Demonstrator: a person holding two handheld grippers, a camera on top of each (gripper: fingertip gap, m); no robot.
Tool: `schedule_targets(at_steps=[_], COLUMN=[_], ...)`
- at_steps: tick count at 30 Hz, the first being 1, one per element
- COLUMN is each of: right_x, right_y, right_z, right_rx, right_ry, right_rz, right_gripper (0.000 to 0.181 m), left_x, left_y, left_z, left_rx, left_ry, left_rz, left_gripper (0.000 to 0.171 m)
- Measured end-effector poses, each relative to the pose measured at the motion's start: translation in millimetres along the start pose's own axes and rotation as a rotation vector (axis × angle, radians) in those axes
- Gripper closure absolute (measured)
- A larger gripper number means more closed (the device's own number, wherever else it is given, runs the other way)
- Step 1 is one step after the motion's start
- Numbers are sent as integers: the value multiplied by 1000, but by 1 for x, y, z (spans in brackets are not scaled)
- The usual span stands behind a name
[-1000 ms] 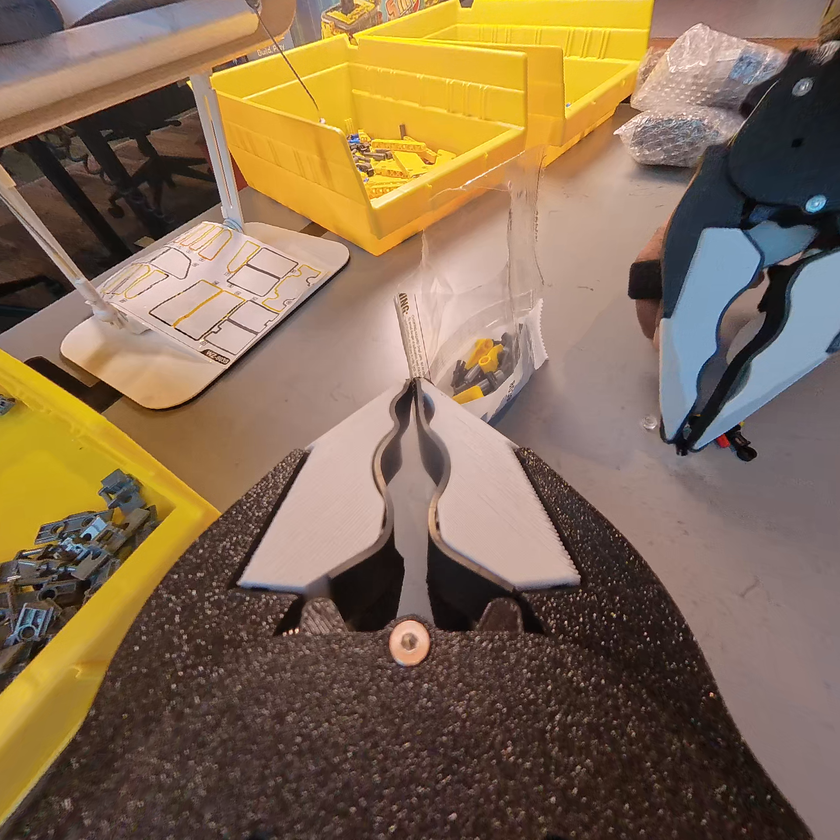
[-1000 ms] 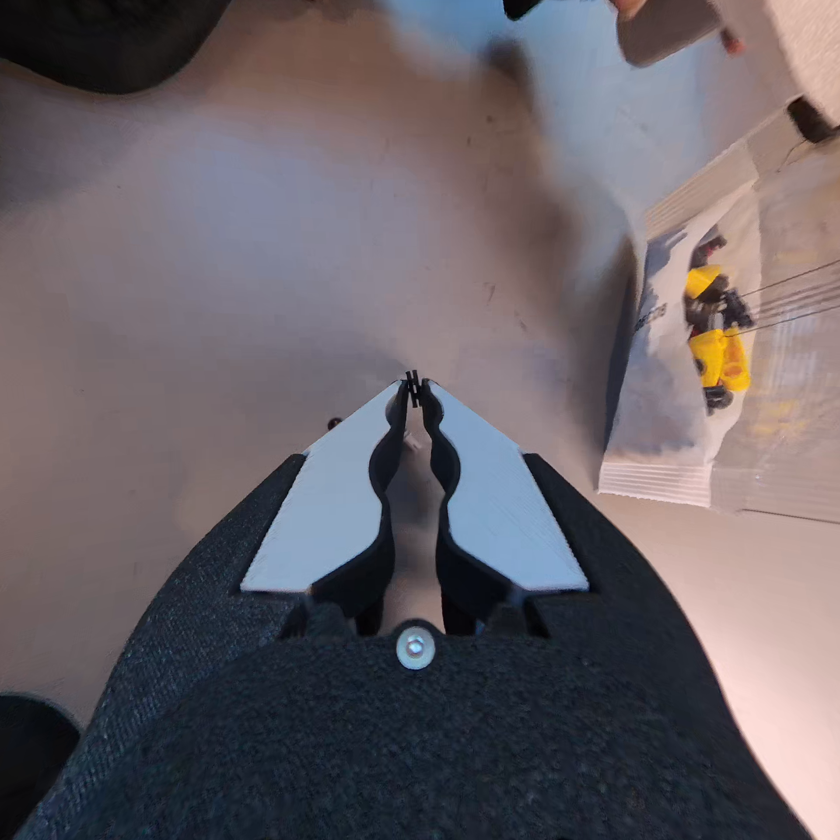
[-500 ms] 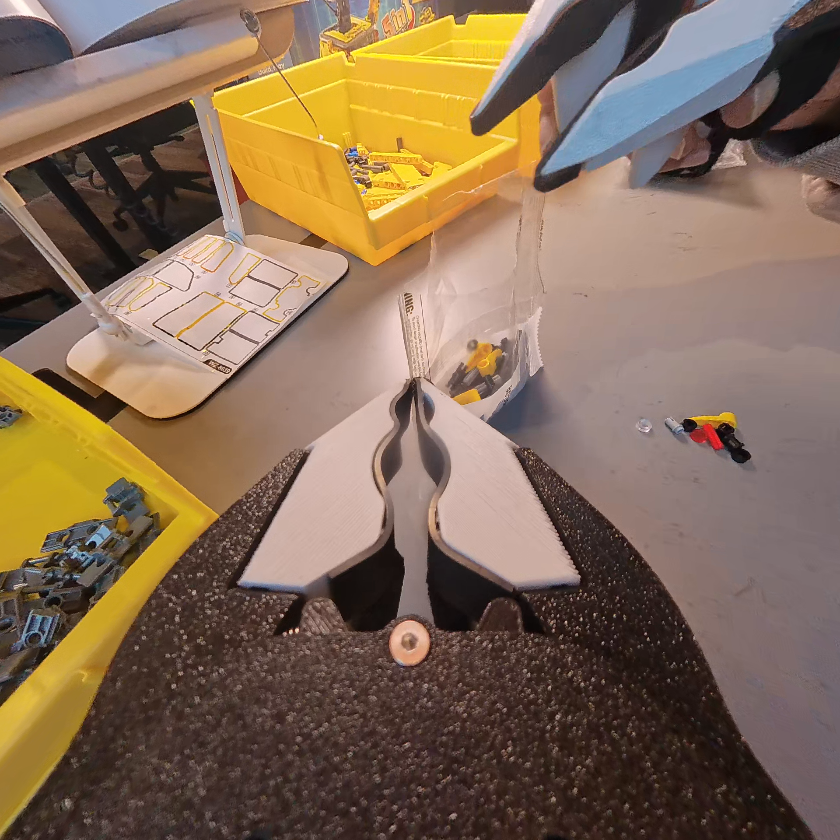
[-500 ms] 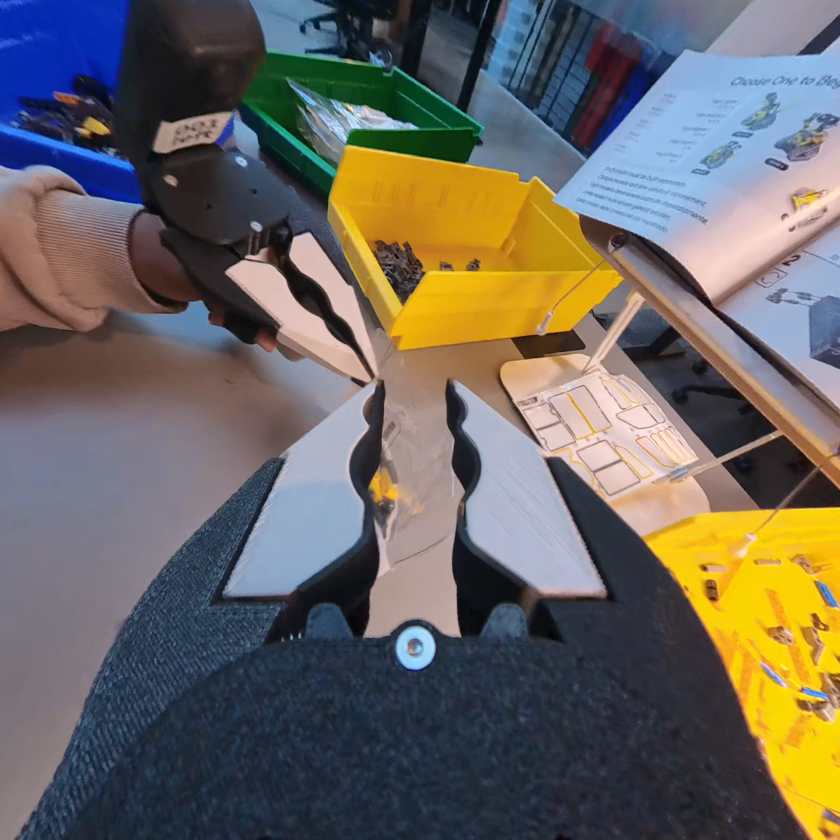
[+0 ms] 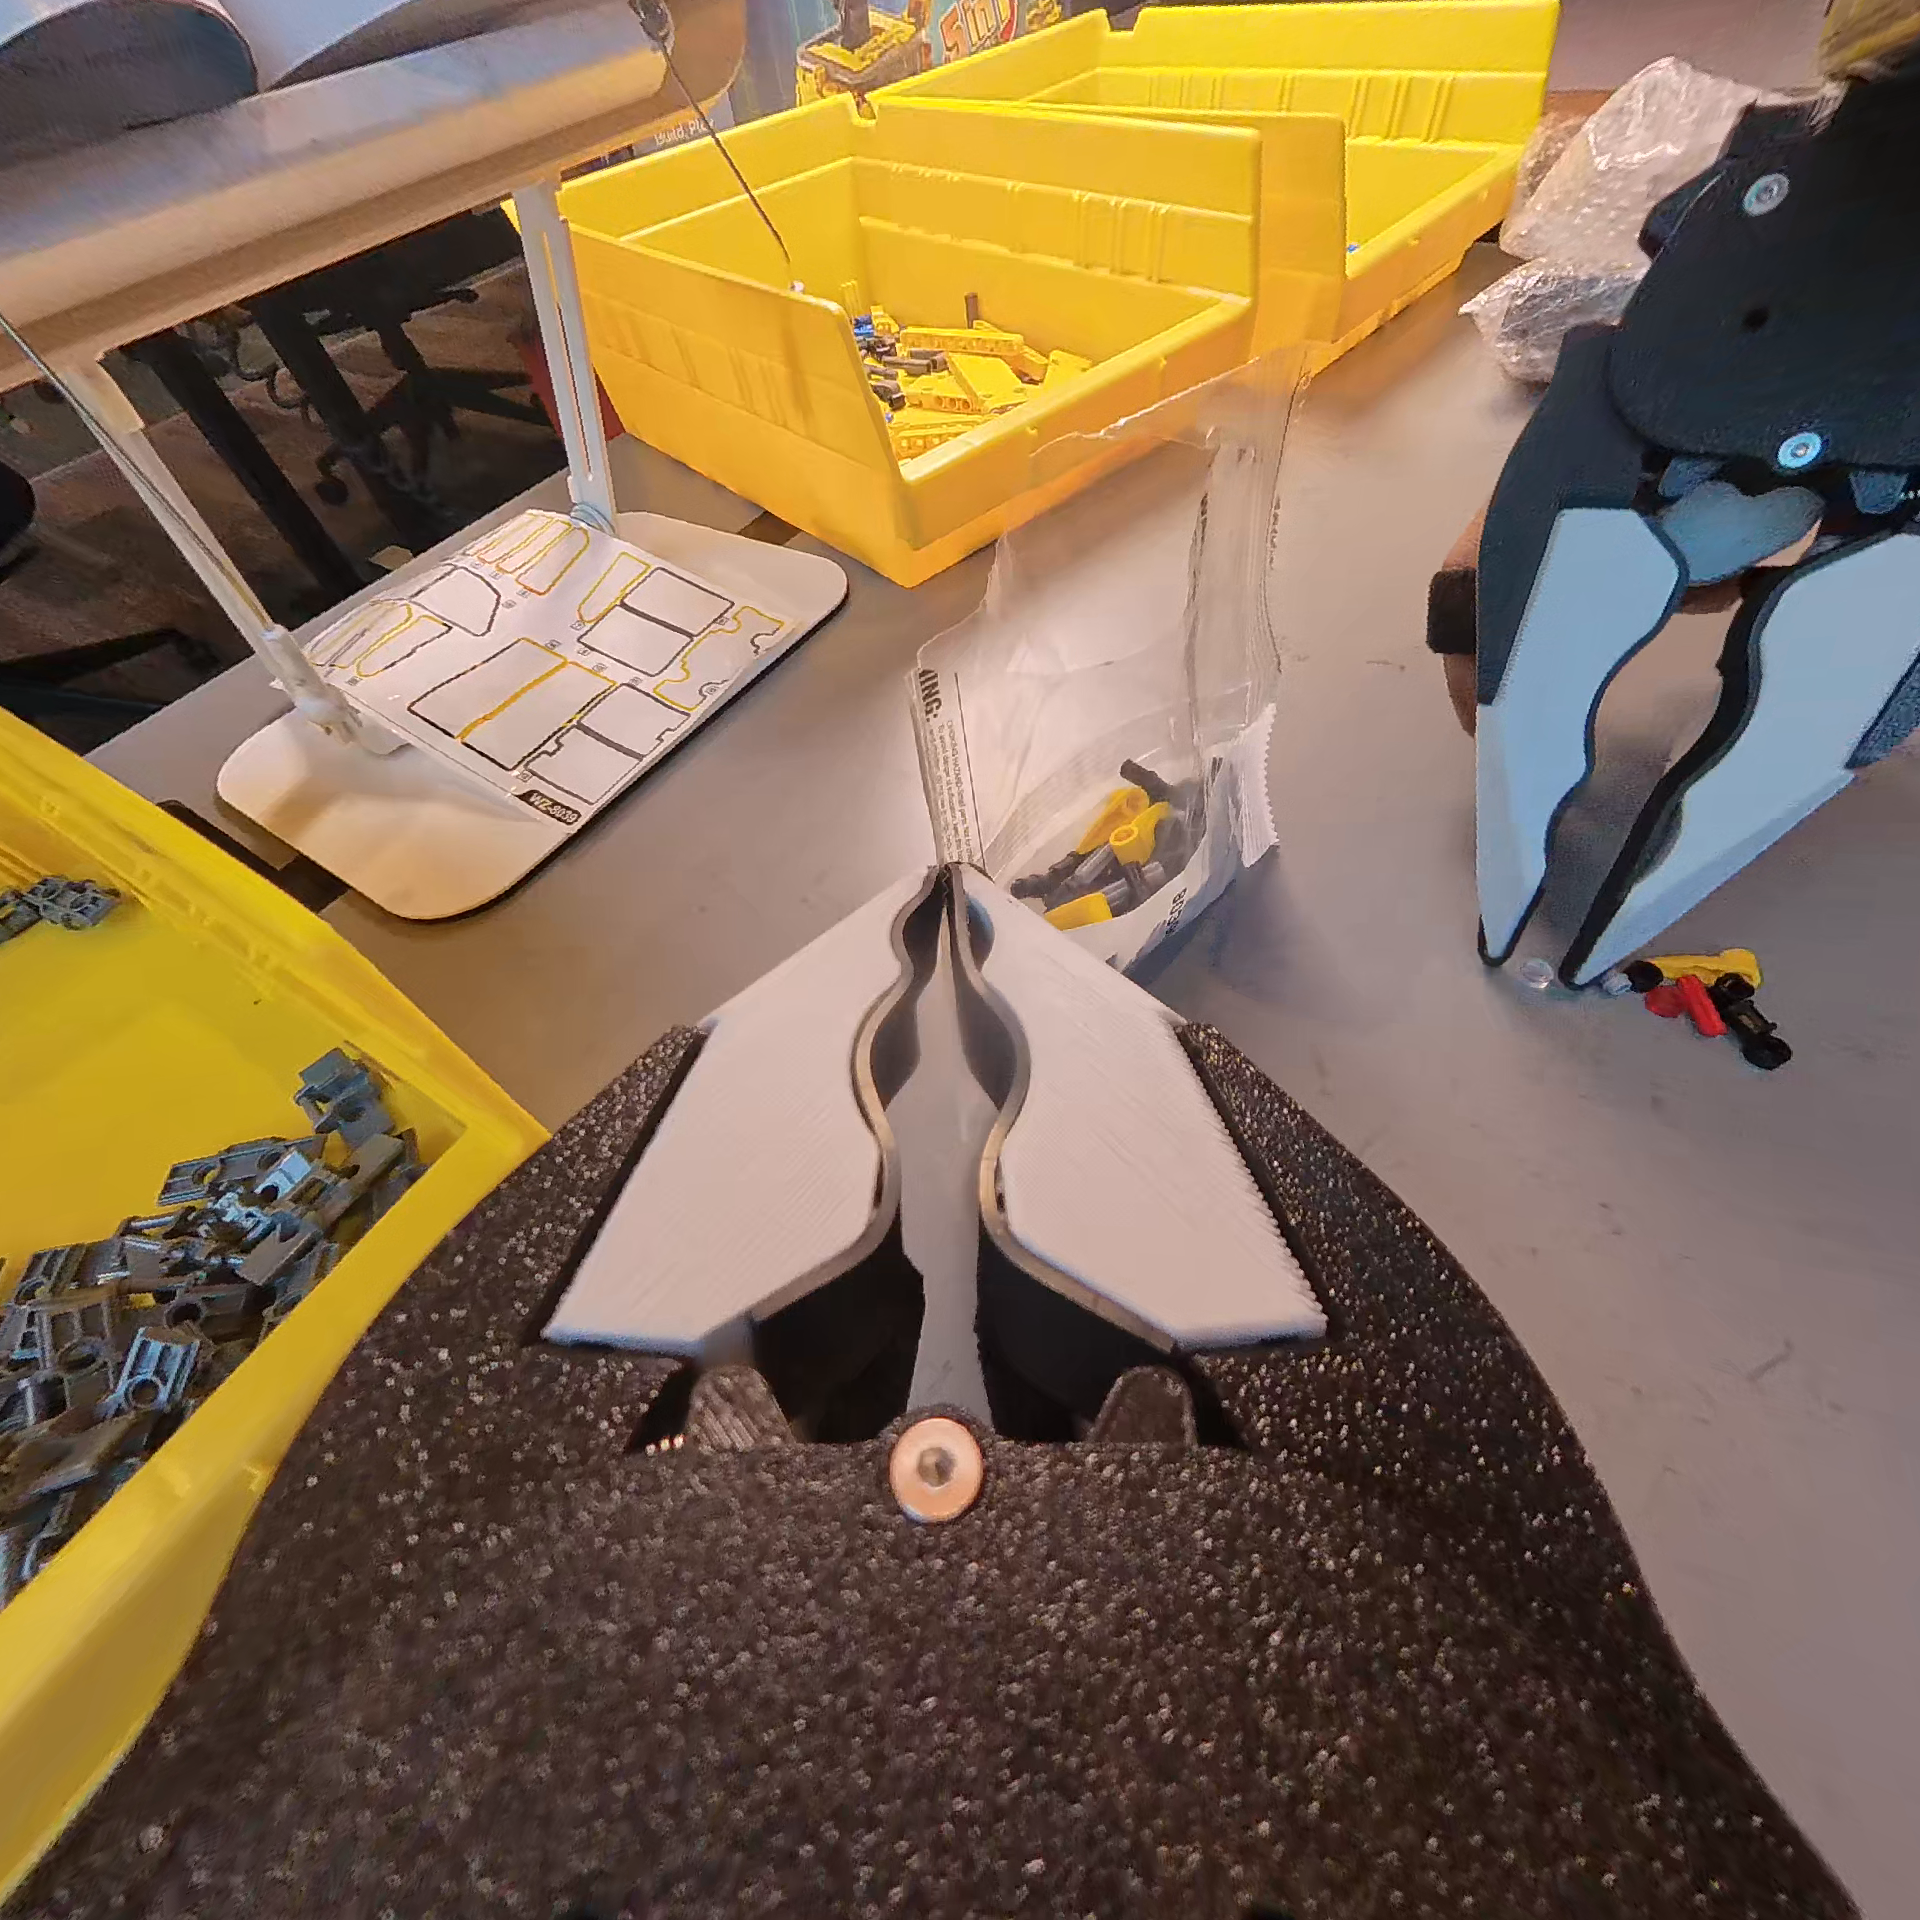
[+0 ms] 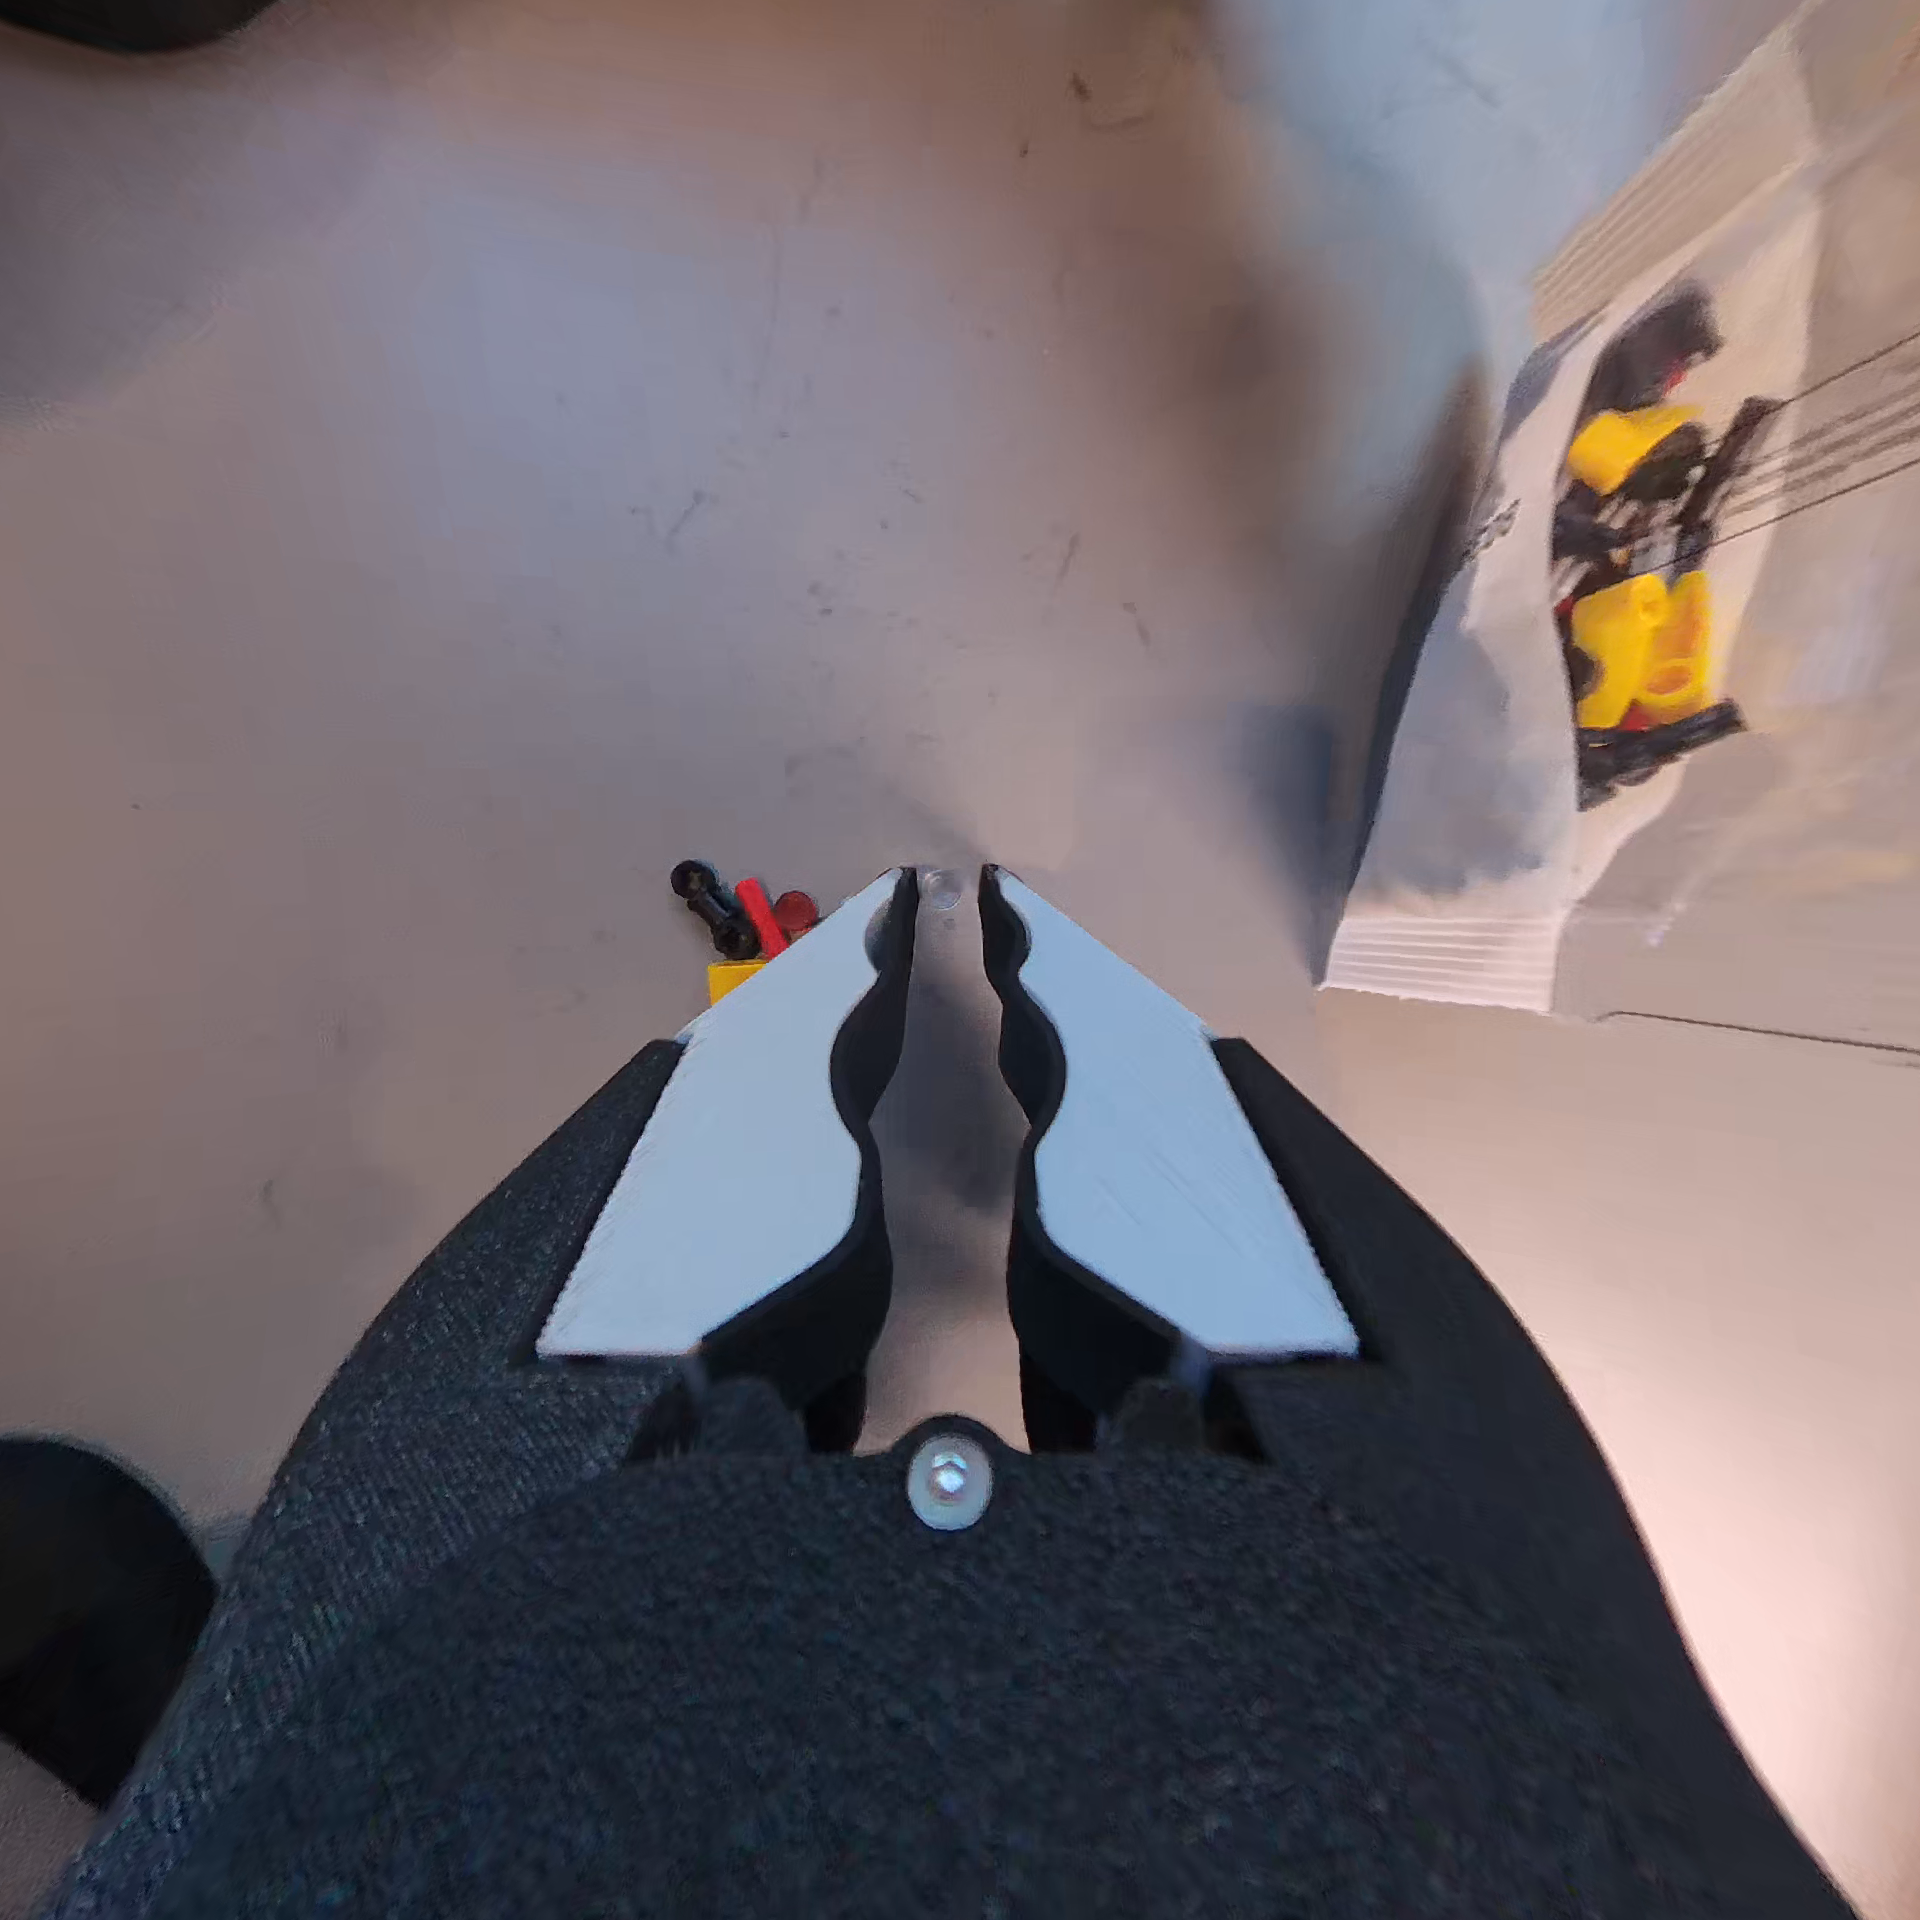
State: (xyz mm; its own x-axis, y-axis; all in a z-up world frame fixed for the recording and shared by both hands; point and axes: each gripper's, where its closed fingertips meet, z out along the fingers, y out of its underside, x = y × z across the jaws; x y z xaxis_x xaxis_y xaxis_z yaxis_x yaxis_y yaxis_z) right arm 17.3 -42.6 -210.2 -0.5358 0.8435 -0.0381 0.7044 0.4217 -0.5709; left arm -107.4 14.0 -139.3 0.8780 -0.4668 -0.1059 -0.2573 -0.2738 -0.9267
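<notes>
Two yellow bins (image 5: 935,343) stand behind the clear plastic bag (image 5: 1101,727) on the grey table (image 5: 1558,1247); a third bin (image 5: 156,1039) with grey pieces lies left of the bag. The left gripper (image 5: 948,883) pinches the crinkled bag's edge, fingers closed. Right of the bag, the right gripper (image 6: 943,878) stands slightly open around a tiny clear stud (image 6: 940,888), beside small loose pieces (image 6: 743,920). Half a second ago it hung above the bag.

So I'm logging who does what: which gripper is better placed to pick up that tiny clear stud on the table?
Right. The right gripper is open with its tips either side of the clear stud on the table. The left gripper is shut on the plastic bag, so it is busy.
</notes>
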Motion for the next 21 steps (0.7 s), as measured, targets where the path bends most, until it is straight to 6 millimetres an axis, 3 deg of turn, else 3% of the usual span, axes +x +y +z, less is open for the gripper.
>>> schedule_targets(at_steps=[5, 7, 11, 13, 16, 18, 21], right_x=[-1, 5, 37, 53, 72, 80, 80], right_y=[1, -18, -95, -116, -105, -96, -104], right_z=[0, -12, -86, -117, -109, -100, -127], right_rx=[-4, 95, 494, 614, 528, 493, 603], right_ry=[-2, 38, 296, 430, 502, 522, 572], right_rz=[-9, -28, -60, -48, -8, 26, 33], right_gripper=[174, 174, 174, 174, 174, 162, 158], left_x=[-2, -1, 8, 15, 21, 22, 17], left_y=[0, 0, -5, -10, -17, -18, -15], left_z=[0, 1, 2, 2, 2, 2, 2], left_rx=[0, 4, 29, 48, 69, 71, 58], left_ry=[2, 6, 46, 71, 72, 68, 49], left_rz=[-4, -4, 6, 19, 35, 37, 27], left_gripper=[171, 171, 171, 171, 171, 171, 171])
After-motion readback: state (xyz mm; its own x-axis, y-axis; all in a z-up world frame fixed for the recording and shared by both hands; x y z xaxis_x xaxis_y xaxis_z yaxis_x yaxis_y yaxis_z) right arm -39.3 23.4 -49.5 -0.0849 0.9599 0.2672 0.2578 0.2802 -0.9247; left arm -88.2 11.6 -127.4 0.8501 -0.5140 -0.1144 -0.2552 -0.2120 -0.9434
